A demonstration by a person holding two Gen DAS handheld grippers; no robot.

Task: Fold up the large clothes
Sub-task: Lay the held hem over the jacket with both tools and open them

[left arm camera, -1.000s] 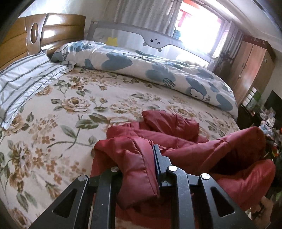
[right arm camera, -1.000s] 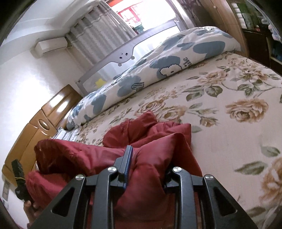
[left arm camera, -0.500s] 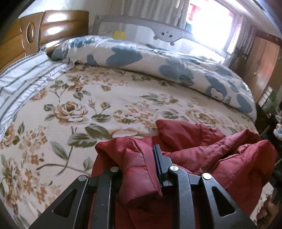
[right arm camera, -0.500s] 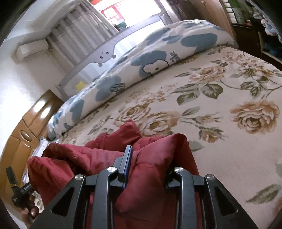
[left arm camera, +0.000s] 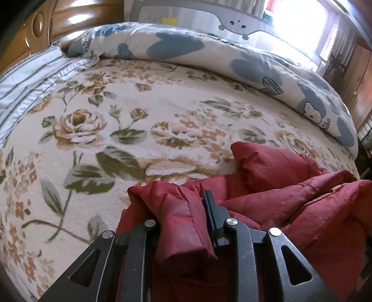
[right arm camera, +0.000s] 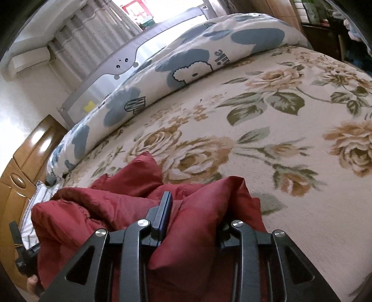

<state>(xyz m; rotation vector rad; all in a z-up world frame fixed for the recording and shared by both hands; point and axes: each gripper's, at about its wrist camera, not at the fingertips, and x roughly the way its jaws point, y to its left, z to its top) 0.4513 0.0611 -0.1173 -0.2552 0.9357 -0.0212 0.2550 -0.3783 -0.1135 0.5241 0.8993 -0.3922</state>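
Both claws have carried the red padded jacket (left arm camera: 290,204) lower toward the floral bed (left arm camera: 139,120). The left claw (left arm camera: 183,223) and right claw (right arm camera: 193,223) are easing apart with jacket folds between them. Laying it flat seems next.

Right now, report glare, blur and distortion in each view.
Left wrist view: window blown out at upper right, floral blanket slightly smeared, bed edge bowed by fisheye. Right wrist view: window overexposed at top, red jacket sharp.
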